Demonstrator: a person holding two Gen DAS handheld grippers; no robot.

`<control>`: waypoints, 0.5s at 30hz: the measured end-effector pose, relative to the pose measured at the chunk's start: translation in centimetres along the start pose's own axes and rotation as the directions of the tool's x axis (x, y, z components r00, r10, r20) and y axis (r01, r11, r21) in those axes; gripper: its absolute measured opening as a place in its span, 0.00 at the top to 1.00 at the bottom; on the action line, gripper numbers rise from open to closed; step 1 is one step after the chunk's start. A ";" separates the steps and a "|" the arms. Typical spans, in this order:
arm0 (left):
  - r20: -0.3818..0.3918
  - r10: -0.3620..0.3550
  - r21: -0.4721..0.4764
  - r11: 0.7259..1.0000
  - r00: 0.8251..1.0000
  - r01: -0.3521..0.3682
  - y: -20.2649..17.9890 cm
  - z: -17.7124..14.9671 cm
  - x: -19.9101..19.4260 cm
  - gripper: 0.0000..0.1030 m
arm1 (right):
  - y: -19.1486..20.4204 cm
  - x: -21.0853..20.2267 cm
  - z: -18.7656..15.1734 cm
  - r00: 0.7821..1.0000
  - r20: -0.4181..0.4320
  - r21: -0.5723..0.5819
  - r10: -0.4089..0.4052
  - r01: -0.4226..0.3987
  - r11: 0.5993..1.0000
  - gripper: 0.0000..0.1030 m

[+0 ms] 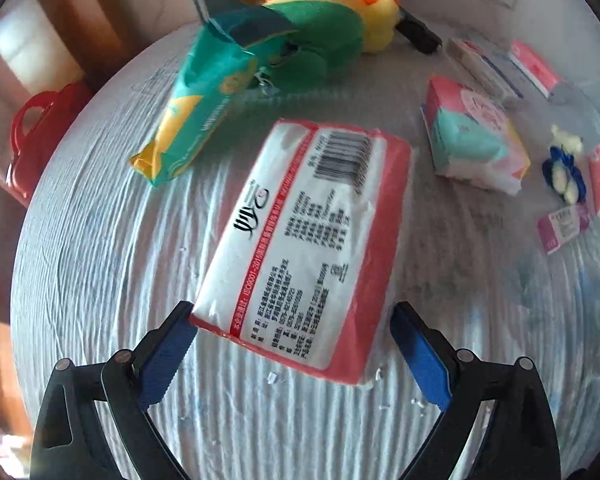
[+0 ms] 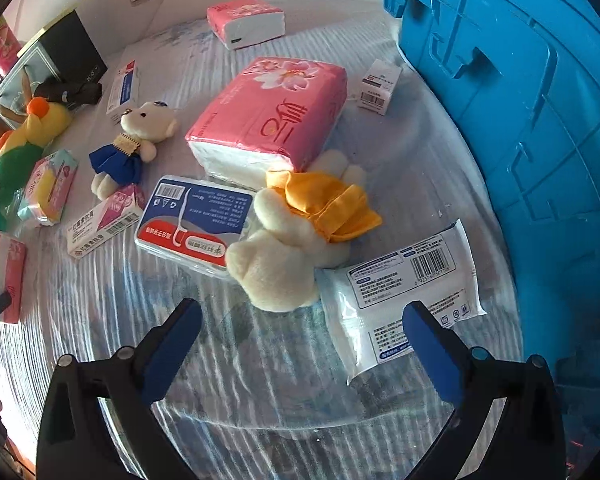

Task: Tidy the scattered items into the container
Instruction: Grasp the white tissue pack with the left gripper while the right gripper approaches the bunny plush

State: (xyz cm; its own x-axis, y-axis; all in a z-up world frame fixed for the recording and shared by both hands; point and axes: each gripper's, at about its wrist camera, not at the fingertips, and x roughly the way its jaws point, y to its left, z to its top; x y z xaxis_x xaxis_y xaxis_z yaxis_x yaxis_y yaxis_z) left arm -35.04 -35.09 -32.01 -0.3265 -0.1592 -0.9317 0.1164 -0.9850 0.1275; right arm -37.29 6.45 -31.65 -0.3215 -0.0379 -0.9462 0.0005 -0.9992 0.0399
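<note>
In the left wrist view a pink-and-white tissue pack (image 1: 308,232) lies label-up on the ribbed cloth. My left gripper (image 1: 296,320) stands open around its near end: the left fingertip is at the pack's corner and the right one stays clear. In the right wrist view my right gripper (image 2: 302,312) hangs open just short of a cream plush bear in a yellow dress (image 2: 284,252), with nothing between its fingers. Its right finger overlaps a white wipes pack (image 2: 404,292). The blue crate (image 2: 520,120) fills the right side.
Scattered around are a large pink tissue pack (image 2: 272,116), a floss box (image 2: 192,220), a small bear in a blue dress (image 2: 128,148), small cartons (image 2: 104,224), a green wipes pack (image 1: 204,104) and a green-yellow plush (image 1: 324,32). A red handled case (image 1: 32,132) sits beyond the table's left edge.
</note>
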 end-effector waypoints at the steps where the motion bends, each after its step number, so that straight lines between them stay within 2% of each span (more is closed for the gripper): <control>1: -0.009 0.001 0.024 1.000 1.000 -0.001 -0.5 -0.2 0.2 0.06 | -0.2 0.1 0.1 1.000 -0.006 0.002 0.006 -0.006 1.000 0.22; 2: -0.016 0.003 0.044 0.999 1.000 -0.002 -0.6 -0.3 0.4 0.06 | -0.3 0.2 0.3 1.000 -0.008 0.003 0.007 -0.007 1.000 0.33; 3: -0.016 0.011 0.059 0.998 1.000 -0.010 -1.0 -0.4 0.5 0.06 | -0.3 0.3 0.4 1.000 -0.011 0.004 0.010 -0.010 1.000 0.36; 10: 0.059 0.005 0.057 0.998 0.998 -0.008 -0.9 1.8 -2.6 0.06 | -0.4 1.1 1.9 0.998 -0.024 0.020 0.058 -0.057 0.998 0.36; 12: 0.043 -0.007 0.048 0.999 0.999 0.005 -0.7 2.9 -2.2 0.06 | -0.4 1.5 2.3 0.995 -0.038 0.035 0.088 -0.087 0.996 0.36; 15: -0.027 -0.011 0.019 1.000 1.000 0.012 -0.8 4.4 0.4 0.06 | -0.2 2.4 2.8 0.993 -0.056 0.035 0.103 -0.101 0.994 0.36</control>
State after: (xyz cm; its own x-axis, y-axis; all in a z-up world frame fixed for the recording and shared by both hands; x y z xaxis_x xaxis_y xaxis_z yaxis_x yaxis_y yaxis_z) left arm -39.38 -34.66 -31.01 -0.3021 -0.1463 -0.9420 0.0949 -0.9879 0.1230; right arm -40.74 6.60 -33.01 -0.2665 -0.1408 -0.9535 0.0001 -0.9893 0.1461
